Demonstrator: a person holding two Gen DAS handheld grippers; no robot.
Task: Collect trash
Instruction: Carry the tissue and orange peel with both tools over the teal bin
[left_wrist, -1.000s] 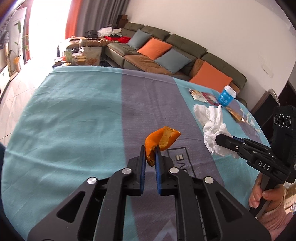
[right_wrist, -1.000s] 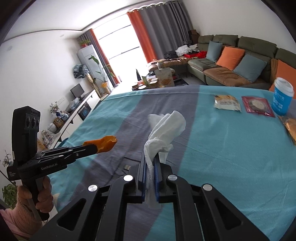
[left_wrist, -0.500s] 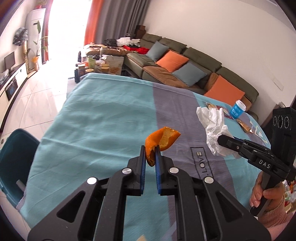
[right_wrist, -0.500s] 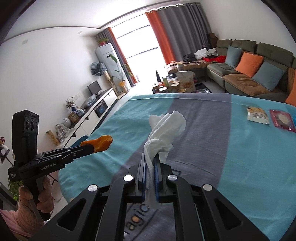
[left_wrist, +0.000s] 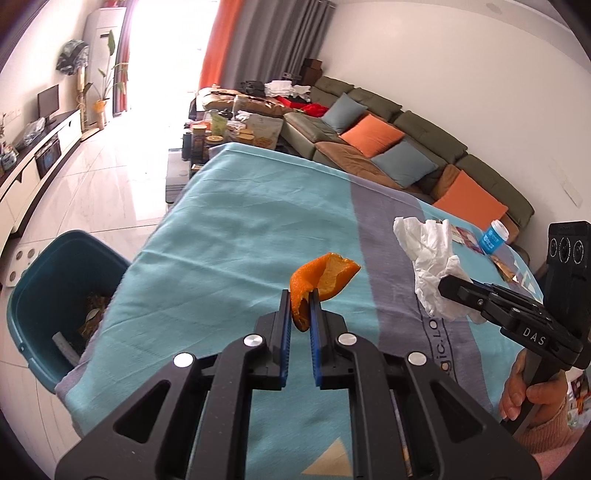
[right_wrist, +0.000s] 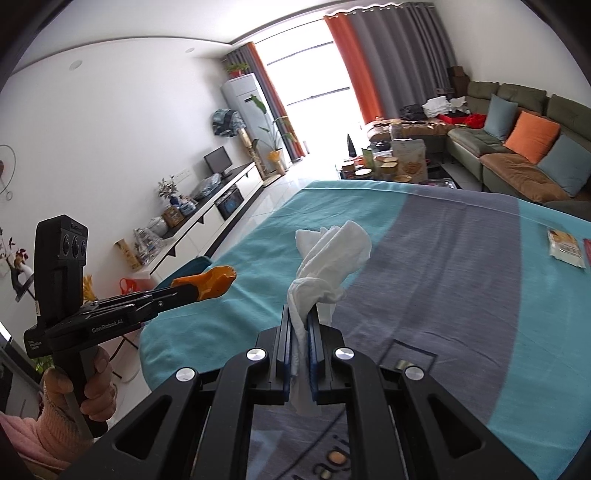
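My left gripper is shut on a curled piece of orange peel, held above the teal and grey tablecloth. From the right wrist view the same peel sticks out of the left gripper at the left. A crumpled white tissue is pinched in my right gripper, which is shut on it; that tissue also shows at the right of the left wrist view. A teal trash bin with scraps inside stands on the floor beside the table's left edge.
Snack packets and a blue cup lie at the table's far right. A sofa with orange and blue cushions runs behind. A cluttered low table and a TV cabinet stand beyond, with tiled floor between.
Both grippers have swung left across the table, each keeping its load. The trash bin has come into the left wrist view, and the blue cup has left the right wrist view.
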